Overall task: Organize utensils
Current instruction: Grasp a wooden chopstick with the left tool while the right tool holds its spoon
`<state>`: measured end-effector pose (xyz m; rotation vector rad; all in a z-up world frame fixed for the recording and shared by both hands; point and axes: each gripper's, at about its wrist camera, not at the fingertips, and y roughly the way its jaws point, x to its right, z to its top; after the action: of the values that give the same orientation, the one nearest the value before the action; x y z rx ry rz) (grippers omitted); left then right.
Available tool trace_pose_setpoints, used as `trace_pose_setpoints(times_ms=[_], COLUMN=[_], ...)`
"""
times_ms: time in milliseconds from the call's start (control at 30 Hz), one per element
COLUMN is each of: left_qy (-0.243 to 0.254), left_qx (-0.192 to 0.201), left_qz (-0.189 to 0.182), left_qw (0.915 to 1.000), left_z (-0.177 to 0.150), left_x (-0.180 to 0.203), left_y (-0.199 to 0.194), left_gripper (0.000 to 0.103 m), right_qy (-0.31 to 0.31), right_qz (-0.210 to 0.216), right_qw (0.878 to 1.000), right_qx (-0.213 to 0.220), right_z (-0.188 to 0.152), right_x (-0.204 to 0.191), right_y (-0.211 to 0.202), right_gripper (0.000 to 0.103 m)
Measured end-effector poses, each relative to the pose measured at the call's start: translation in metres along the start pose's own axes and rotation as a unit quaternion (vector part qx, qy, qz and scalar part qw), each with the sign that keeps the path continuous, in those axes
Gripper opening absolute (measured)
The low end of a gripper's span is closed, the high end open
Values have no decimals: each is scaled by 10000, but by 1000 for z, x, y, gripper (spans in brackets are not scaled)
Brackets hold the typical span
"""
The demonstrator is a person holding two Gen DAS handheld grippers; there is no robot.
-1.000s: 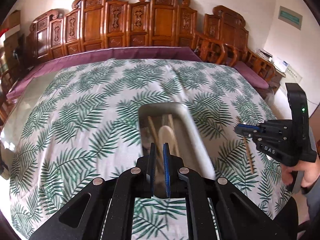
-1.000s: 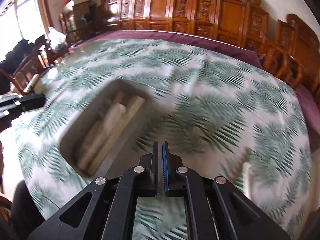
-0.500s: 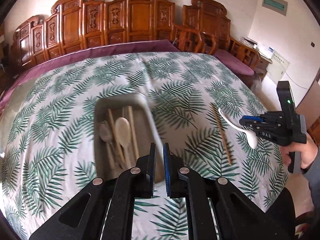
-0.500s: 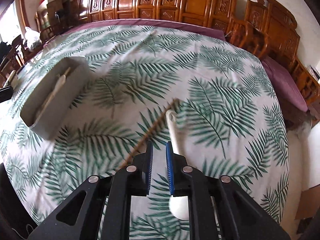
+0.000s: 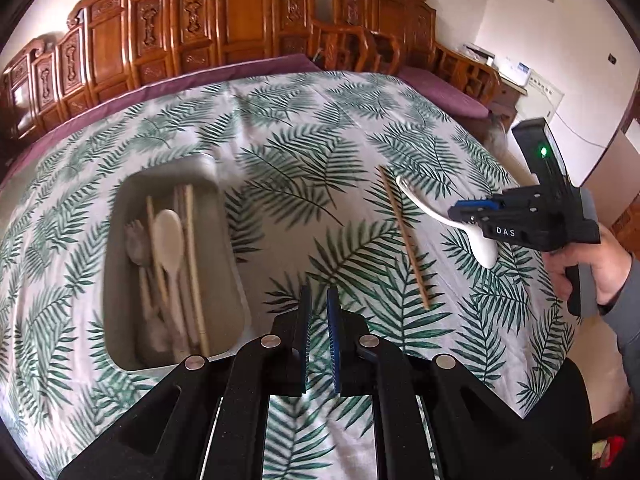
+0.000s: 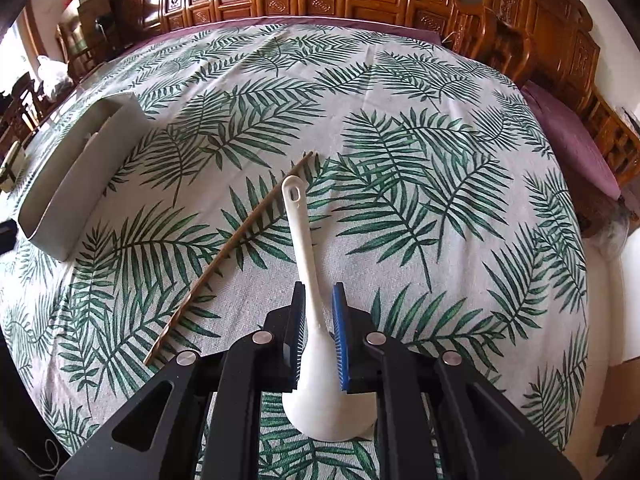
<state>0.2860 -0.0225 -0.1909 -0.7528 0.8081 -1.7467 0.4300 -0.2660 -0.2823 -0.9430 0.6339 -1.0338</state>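
In the left wrist view, the left gripper [image 5: 318, 316] is hovering over the palm-leaf-printed tablecloth [image 5: 304, 168] with its fingers nearly pressed together, only a thin gap between them and nothing in it. To its left the grey oblong plastic tray [image 5: 232, 272] is lying on the cloth, holding a cream spoon [image 5: 169, 240], pale chopsticks [image 5: 192, 256] and what may be a grey fork, though that part is blurred. To the right, a single brown wooden chopstick [image 5: 404, 236] is lying on the cloth, well apart from the tray. Just beyond it the right gripper [image 5: 464, 214], held in the person's hand [image 5: 592, 268], is reaching over the long-handled white plastic spoon [image 5: 440, 216].

In the right wrist view, the right gripper [image 6: 318, 320] is straddling the white spoon [image 6: 316, 320], its fingers spread on either side of the handle near the bowl; whether the pads are touching it I cannot tell. The wooden chopstick [image 6: 232, 248] is lying just left of the spoon, and the grey tray [image 6: 80, 176] is sitting far left.
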Motion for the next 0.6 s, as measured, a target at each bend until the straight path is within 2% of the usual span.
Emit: trace_pose_setpoints(times_ms=[67,233,400,600], left_qy=[5,118,207,284], left_qx=[-53,-206,-311,-401], left_qz=[-16,-60,-100,-136], left_qw=[10000,9997,9993,9987], left_z=[1,4,8,14], left_x=[5,21,34,47], left_y=[8,29,44,61], left_gripper=[7,7,7,7], right_qy=[-33,-159,-319,-313], right_qz=[47,112,83,44], right_qw=[10000,9996,9992,9990], right_qx=[-20,-221,-208,-316], right_z=[0,-4,-8,-12], right_x=[0,0,-1,7], right_y=[2,15,14,10], right_gripper=[25,25,24,12])
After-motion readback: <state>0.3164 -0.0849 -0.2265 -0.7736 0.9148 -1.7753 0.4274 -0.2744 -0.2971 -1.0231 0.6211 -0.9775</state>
